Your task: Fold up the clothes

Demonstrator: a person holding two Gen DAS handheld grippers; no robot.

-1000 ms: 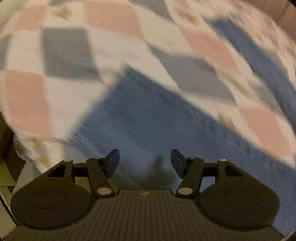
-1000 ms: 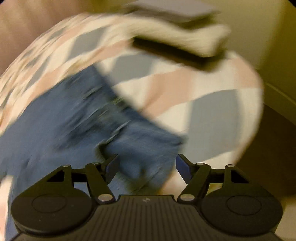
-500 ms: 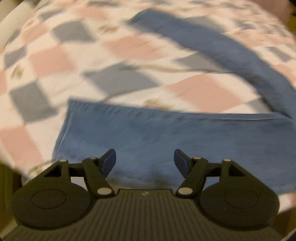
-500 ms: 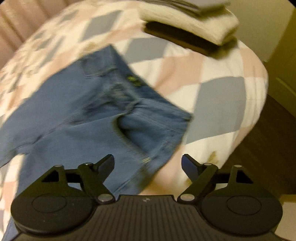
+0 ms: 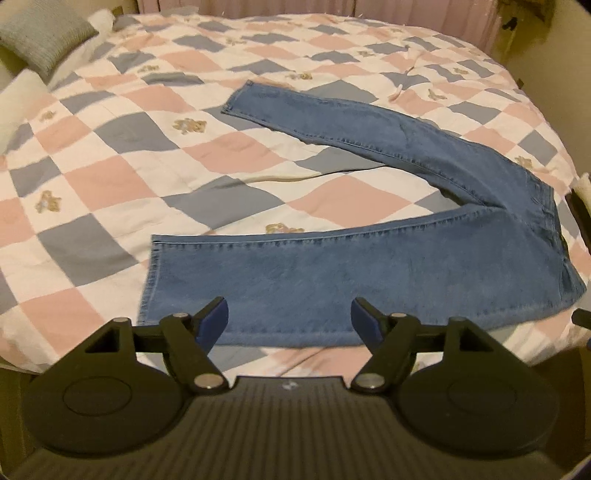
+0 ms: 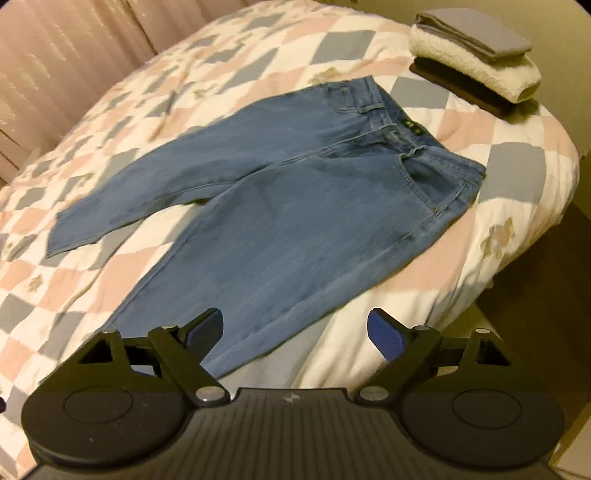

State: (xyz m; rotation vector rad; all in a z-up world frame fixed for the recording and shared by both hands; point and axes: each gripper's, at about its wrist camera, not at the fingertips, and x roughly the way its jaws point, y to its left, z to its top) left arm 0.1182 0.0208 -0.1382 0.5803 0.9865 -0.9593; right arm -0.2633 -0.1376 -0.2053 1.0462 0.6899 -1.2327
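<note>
A pair of blue jeans [image 5: 332,273] lies flat on the checked quilt, legs spread in a V with the cuffs to the left and the waist at the right. In the right wrist view the same jeans [image 6: 295,206] show their waistband toward the far right. My left gripper [image 5: 289,321] hovers above the near leg by its cuff, jaws opening, nothing between them. My right gripper [image 6: 295,332] hangs over the near edge of the jeans and the quilt, jaws opening and empty too.
A stack of folded clothes [image 6: 476,51] sits at the bed's far right corner. A grey pillow [image 5: 40,33] lies at the far left. The checked quilt [image 5: 110,177] covers the bed; pink curtains [image 6: 66,66] hang behind. The floor drops off at right.
Both grippers have risen and pulled back from the jeans, so the whole garment now shows. Their jaws have widened. The jeans lie released on the quilt.
</note>
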